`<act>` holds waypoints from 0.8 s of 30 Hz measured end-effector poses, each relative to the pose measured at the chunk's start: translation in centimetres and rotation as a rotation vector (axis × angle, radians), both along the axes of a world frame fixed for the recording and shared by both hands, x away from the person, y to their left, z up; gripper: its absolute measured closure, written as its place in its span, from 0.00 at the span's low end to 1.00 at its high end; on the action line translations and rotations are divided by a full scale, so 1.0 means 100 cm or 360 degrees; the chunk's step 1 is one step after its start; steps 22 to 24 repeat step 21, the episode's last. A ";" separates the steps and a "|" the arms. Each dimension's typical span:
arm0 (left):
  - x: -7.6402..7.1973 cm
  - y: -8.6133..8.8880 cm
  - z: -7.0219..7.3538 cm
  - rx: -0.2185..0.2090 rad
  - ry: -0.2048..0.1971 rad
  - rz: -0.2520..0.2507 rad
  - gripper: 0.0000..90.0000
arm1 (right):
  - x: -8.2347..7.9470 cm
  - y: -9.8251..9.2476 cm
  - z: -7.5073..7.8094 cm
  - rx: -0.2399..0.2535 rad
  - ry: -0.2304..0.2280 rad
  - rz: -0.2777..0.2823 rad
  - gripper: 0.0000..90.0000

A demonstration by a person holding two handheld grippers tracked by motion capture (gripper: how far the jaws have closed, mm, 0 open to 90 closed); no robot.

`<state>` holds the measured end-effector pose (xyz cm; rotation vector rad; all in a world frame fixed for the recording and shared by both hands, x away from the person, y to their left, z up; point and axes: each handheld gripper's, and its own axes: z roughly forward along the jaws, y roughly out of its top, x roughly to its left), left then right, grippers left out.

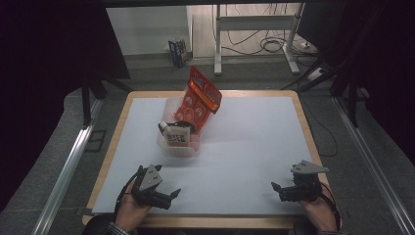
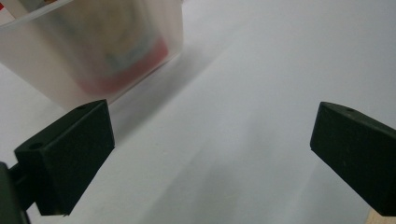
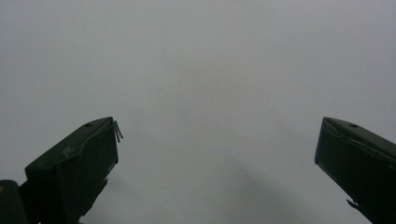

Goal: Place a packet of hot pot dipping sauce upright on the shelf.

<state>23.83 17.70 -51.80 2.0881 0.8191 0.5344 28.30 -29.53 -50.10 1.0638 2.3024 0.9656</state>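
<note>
the bin (image 1: pixel 180 142) sits just ahead of the left gripper (image 1: pixel 169 194) — nearer than the right gripper (image 1: pixel 277 190); both jaws released.

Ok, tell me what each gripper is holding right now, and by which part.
Nothing is held. The left gripper and the right gripper both rest open on the white table, apart from the clear bin.

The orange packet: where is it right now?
In the high view the orange packet stands tilted in the clear tub, left of the table's centre, beyond the left gripper.
</note>
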 end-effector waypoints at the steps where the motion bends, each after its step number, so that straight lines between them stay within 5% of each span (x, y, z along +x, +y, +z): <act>1: 0.000 0.000 0.000 0.0003 0.0000 -0.0001 0.00 | 0.000 -0.001 0.000 -0.0006 0.0010 -0.0004 0.00; 13: 0.000 -0.001 -0.001 0.0030 0.0004 -0.0006 0.00 | 0.002 -0.006 -0.007 -0.0023 0.0105 -0.0039 0.00; 24: 0.000 -0.002 -0.001 0.0045 0.0000 -0.0004 0.00 | 0.003 -0.007 -0.008 -0.0028 0.0117 -0.0037 0.00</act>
